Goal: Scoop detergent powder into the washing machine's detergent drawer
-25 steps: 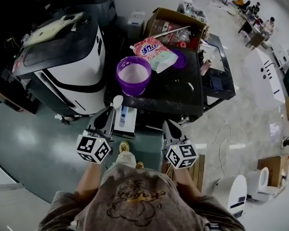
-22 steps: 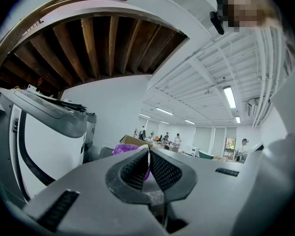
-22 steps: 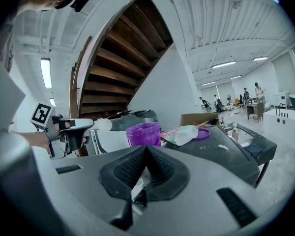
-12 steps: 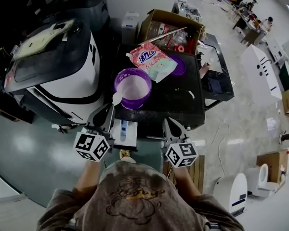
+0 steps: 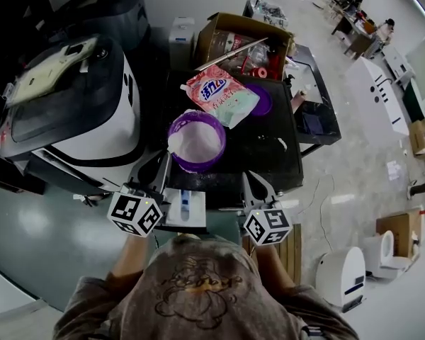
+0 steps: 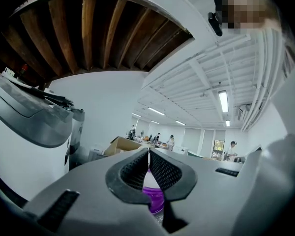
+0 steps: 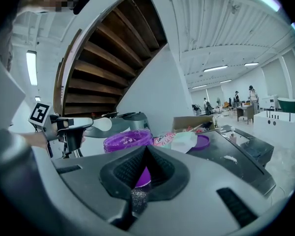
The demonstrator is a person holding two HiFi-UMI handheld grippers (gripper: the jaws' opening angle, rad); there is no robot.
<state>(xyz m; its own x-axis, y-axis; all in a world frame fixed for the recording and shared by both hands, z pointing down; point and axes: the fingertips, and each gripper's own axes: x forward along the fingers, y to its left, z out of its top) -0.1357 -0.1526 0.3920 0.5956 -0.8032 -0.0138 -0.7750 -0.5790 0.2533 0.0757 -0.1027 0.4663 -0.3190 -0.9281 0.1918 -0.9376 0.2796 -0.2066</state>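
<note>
Apparently scooping was in hand: the left gripper clenched the spoon at the purple tub near the bench's front edge, the right gripper was closed and empty, and next the spoon needed dipping into the powder.

It looked like a large open-plan test lab or workshop hall. At the left of the head view a washing machine stood free on a polished floor, beside a black counter and an open cardboard box. At the upper right, people sat at desks. Strip lights ran along a white beamed ceiling.
</note>
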